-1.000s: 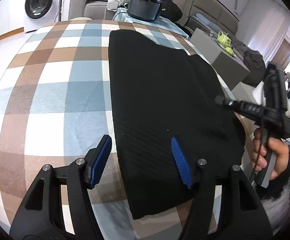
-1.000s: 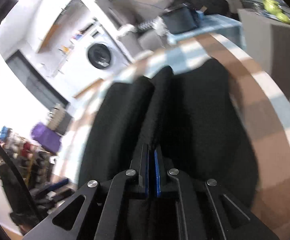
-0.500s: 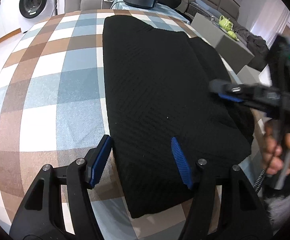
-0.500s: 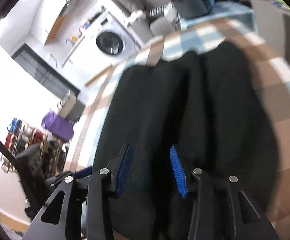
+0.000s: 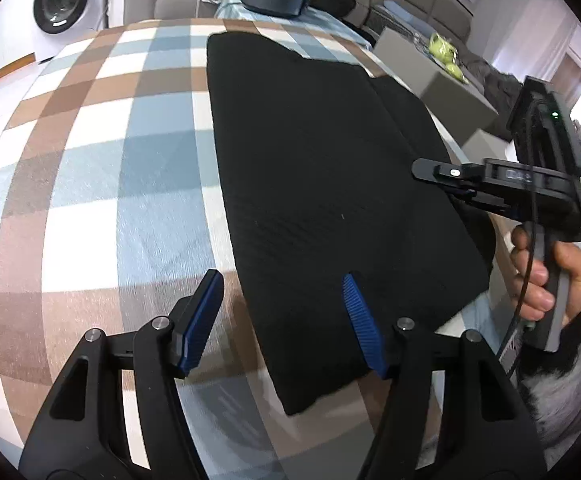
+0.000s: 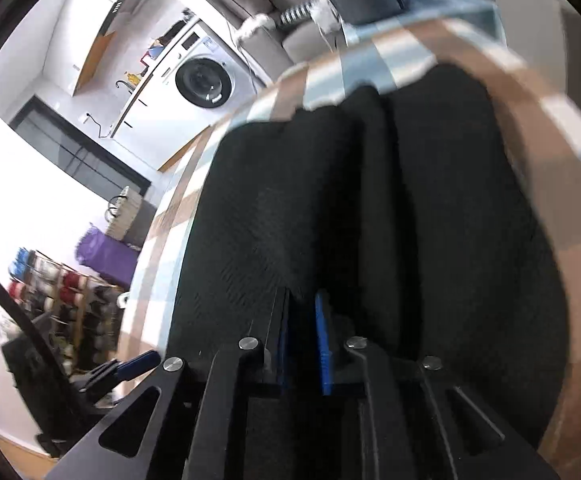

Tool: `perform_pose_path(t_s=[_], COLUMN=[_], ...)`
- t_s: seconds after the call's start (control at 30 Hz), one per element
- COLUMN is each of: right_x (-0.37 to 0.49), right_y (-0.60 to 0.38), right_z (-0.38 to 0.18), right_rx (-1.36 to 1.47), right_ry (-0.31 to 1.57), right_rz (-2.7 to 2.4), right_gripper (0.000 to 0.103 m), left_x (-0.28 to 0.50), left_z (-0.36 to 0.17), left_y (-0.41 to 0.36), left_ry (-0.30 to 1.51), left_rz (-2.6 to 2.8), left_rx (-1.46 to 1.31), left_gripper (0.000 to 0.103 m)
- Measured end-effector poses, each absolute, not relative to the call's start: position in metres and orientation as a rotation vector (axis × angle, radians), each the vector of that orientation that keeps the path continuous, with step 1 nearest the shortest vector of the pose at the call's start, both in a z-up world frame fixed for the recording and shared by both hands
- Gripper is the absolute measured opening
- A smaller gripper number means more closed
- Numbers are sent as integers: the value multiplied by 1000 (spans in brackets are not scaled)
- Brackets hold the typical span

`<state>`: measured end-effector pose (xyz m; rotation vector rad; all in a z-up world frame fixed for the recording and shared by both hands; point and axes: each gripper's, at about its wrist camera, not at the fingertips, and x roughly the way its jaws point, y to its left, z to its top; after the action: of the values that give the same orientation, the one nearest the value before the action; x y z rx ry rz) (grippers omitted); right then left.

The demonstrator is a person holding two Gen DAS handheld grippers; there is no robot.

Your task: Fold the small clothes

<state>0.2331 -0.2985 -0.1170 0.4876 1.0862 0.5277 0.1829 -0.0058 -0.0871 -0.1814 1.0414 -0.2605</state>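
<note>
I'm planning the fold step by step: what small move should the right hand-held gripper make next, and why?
Probably finish closing. The right hand-held gripper has its jaws closing, with a raised bit of the black garment between the blue pads. The left hand-held gripper stands open, astride the garment's near left edge on the checked cloth. A firm pinch seems needed before any lift.

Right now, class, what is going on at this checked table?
A person is folding a black garment laid flat on a checked tablecloth, holding tongs in each hand. The left tongs hover open over its near left edge, gripping nothing. The right tongs are closing over the garment's near end, with a fold of cloth apparently between the pads.
</note>
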Motion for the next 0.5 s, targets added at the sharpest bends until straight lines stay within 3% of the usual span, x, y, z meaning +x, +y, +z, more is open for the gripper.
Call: perform_pose_path(t_s=[0.13,0.27,0.3,0.33,0.37,0.5], right_x=[195,164,159,157,156,150], right_y=[-298,-292,-293,-293,-294,-300], right_z=[-115,-119,-117,-116,-114,-98], right_rx=[463,394,372,364,363,351], right_ry=[1104,1119,1092,1079,1071,1020], right_rz=[651,699,681,669,667,678], right_gripper=[33,34,31,14,5,5], left_x=[173,165,164,163,163,161], left_z=[-92,-93,-93,-93,-92,-90], left_y=[-8,-7,-8,-8,-7,-5], left_ry=[1070,1075,1074,1073,1071,1063], left_rz=[-272,-278,-278,-276,-276,-270], left_rx=[-156,-148,-145,-143,-143,-151], left_gripper=[60,60,60,60,60,60])
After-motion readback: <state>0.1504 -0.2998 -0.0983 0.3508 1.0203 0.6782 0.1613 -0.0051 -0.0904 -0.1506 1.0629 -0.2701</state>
